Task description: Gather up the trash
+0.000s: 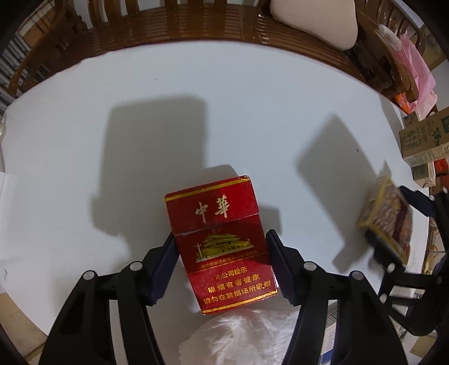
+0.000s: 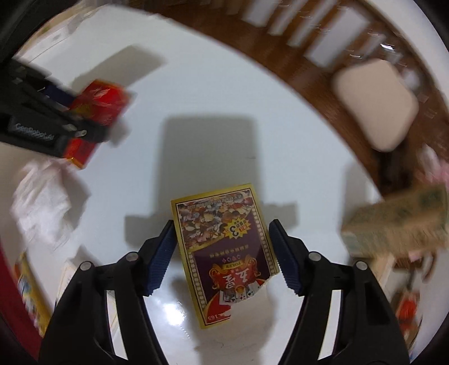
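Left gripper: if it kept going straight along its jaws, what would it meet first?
Nothing close, apparently. The left gripper holds the red cigarette pack; beyond the pack lies only bare white table, then the wooden bench at the far edge. If the line angles downward it would meet the tabletop first; depth is unclear.

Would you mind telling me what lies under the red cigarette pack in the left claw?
Below the red cigarette pack, held in the left claw, are the white table and a crumpled white plastic bag. The pack hides the table patch directly beneath it.
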`<state>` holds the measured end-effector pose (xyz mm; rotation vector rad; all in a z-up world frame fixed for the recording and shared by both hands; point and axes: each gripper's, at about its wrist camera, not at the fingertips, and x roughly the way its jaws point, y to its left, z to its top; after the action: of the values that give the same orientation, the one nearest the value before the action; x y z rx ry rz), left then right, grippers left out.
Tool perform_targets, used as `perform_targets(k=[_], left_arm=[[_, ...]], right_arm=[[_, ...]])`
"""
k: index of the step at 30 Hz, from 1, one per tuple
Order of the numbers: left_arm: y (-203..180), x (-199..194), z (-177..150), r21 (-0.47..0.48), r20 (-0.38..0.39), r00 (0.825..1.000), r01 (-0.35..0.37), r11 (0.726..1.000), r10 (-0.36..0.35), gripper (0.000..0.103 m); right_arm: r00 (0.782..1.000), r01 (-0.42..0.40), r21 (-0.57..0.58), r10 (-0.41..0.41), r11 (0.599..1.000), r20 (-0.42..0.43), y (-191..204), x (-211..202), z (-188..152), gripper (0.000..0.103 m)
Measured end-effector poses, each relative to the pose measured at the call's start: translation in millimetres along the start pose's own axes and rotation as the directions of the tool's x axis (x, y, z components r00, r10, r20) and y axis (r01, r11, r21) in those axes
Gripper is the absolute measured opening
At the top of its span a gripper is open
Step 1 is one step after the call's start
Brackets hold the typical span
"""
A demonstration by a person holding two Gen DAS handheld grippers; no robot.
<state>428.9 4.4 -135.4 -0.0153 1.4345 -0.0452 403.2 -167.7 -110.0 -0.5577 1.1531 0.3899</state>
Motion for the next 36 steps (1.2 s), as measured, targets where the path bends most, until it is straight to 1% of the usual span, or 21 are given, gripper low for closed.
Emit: perform_targets(k=[1, 2, 3, 4, 6, 11, 13, 15, 16, 19, 21, 24, 28, 32, 36], left_arm=[[3, -4, -3, -0.001, 0.006, 1.000, -0.006, 1.000, 0.006, 0.061], [5, -5, -3, -0.003, 0.008, 1.000, -0.007, 1.000, 0.007, 0.061], [6, -7, -4, -0.006, 0.010, 1.000, -0.003, 1.000, 0.003, 0.061], [8, -10, -5, -0.007, 0.013, 1.000, -0.002, 1.000, 0.002, 0.061], [12, -15, -7, -0.004, 0.024, 1.000, -0.001, 1.000, 0.001, 0.061], [13, -31, -11, 0.007, 0.058, 0.998, 0.002, 1.000, -0.003, 0.061], [10, -36, -10, 0.008, 0.073, 0.997, -0.001, 1.000, 0.000, 0.061], [7, -47, -13, 0.020, 0.102, 0.995, -0.006, 1.000, 0.004, 0.061], [4, -50, -12, 0.030, 0.119, 0.993, -0.011, 0.999, 0.008, 0.061], [-1, -79, -29, 0.069, 0.194, 0.981, -0.044, 0.997, 0.030, 0.061], [-4, -100, -46, 0.092, 0.249, 0.968, -0.055, 0.994, 0.031, 0.061], [-14, -127, -67, 0.126, 0.313, 0.949, -0.068, 0.990, 0.025, 0.061], [-23, -155, -94, 0.167, 0.366, 0.930, -0.050, 0.985, -0.015, 0.060], [-24, -174, -126, 0.211, 0.397, 0.917, -0.047, 0.976, -0.042, 0.061], [-29, -184, -158, 0.250, 0.416, 0.907, -0.040, 0.967, -0.070, 0.060]], right_arm=[[0.999, -0.045, 0.023, 0.046, 0.999, -0.021, -3, 5, 2, 0.065], [0.998, -0.062, 0.063, 0.064, 0.996, -0.019, -7, 8, 0, 0.065], [0.998, -0.053, 0.081, 0.055, 0.995, -0.022, -10, 10, 0, 0.065], [0.998, -0.063, 0.101, 0.065, 0.993, -0.018, -12, 11, -1, 0.064], [0.999, -0.037, 0.130, 0.036, 0.991, 0.009, -17, 5, 0, 0.062], [0.998, -0.057, 0.192, 0.048, 0.980, 0.051, -33, -8, 3, 0.061], [0.997, -0.052, 0.222, 0.038, 0.974, 0.068, -39, -14, 0, 0.061], [0.993, -0.021, 0.217, -0.005, 0.976, 0.116, -32, -30, -10, 0.061], [0.989, -0.028, 0.220, -0.004, 0.975, 0.146, -30, -41, -13, 0.061], [0.969, -0.057, 0.240, -0.004, 0.969, 0.246, -22, -81, -25, 0.061], [0.948, -0.065, 0.251, -0.019, 0.966, 0.318, -12, -116, -40, 0.061], [0.922, -0.050, 0.251, -0.052, 0.967, 0.384, 3, -154, -58, 0.061], [0.898, -0.072, 0.272, -0.056, 0.960, 0.436, 12, -187, -73, 0.061], [0.877, -0.042, 0.278, -0.098, 0.960, 0.470, 38, -219, -97, 0.061], [0.863, -0.034, 0.285, -0.115, 0.958, 0.491, 62, -244, -119, 0.061]])
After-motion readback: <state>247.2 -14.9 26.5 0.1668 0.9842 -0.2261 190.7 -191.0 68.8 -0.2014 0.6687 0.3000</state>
